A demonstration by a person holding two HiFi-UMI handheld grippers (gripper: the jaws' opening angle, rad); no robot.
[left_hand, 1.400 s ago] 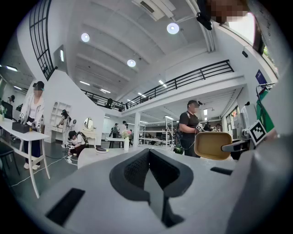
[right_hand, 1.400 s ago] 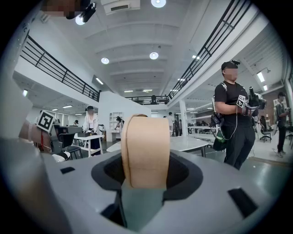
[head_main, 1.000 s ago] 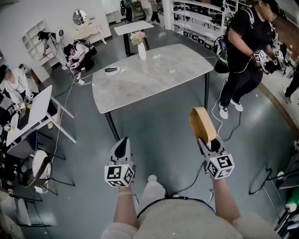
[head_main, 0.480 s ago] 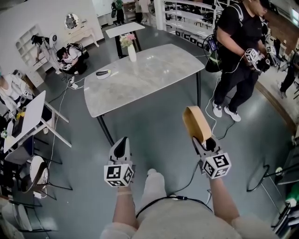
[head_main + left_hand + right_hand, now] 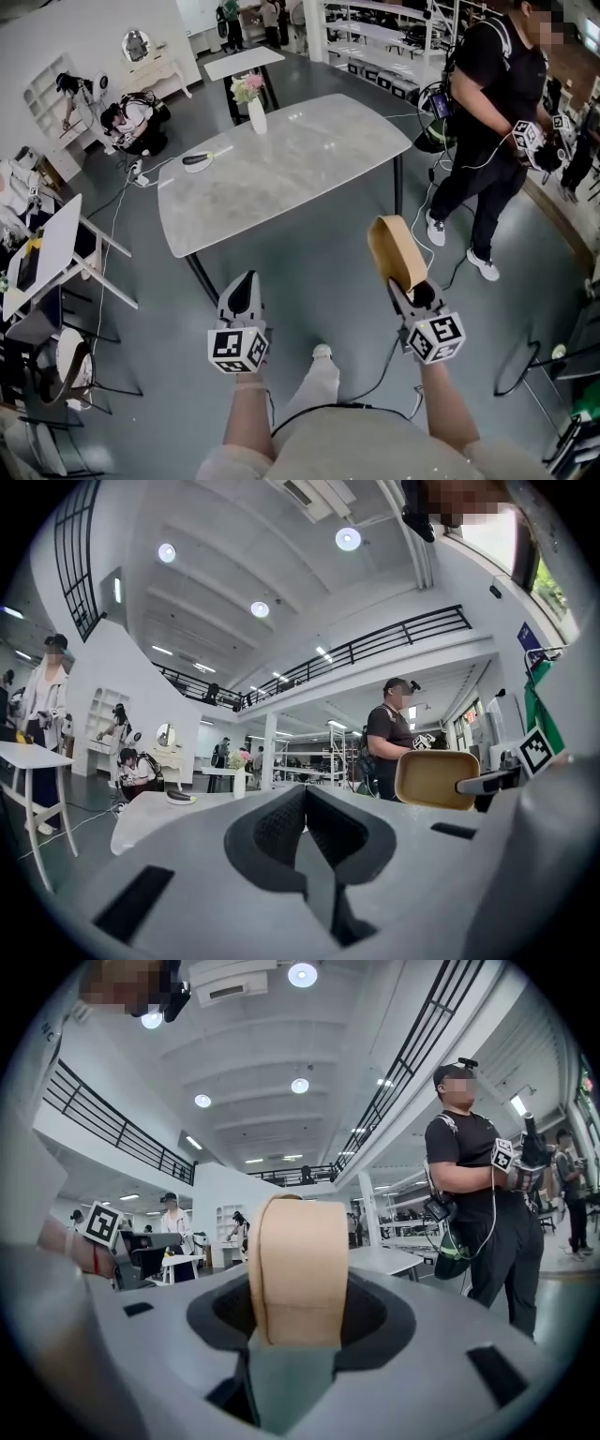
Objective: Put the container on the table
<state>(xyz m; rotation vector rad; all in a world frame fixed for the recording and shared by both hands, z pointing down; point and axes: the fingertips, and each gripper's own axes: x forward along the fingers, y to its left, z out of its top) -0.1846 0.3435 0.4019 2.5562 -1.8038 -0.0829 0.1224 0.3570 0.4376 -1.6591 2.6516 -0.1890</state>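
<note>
The container (image 5: pixel 394 251) is a tan, shallow bowl-like tub held on edge above the grey floor, short of the marble table (image 5: pixel 300 164). My right gripper (image 5: pixel 409 287) is shut on its near rim. In the right gripper view the container (image 5: pixel 300 1260) stands upright between the jaws of the right gripper (image 5: pixel 297 1333), and the table (image 5: pixel 380 1260) lies beyond it. My left gripper (image 5: pixel 242 291) hovers to the left at about the same height, shut, holding nothing. In the left gripper view the left gripper (image 5: pixel 305 808) has its pads together, with the container (image 5: pixel 436 778) at the right.
On the table stand a white vase with flowers (image 5: pixel 255 111) and a dark flat object (image 5: pixel 197 157). A person in black (image 5: pixel 487 112) holding grippers stands right of the table. A white desk (image 5: pixel 47 253) and chairs sit at the left. Cables lie on the floor.
Both grippers and the container have moved forward, so the table's near edge is closer. The person in black has stepped further right.
</note>
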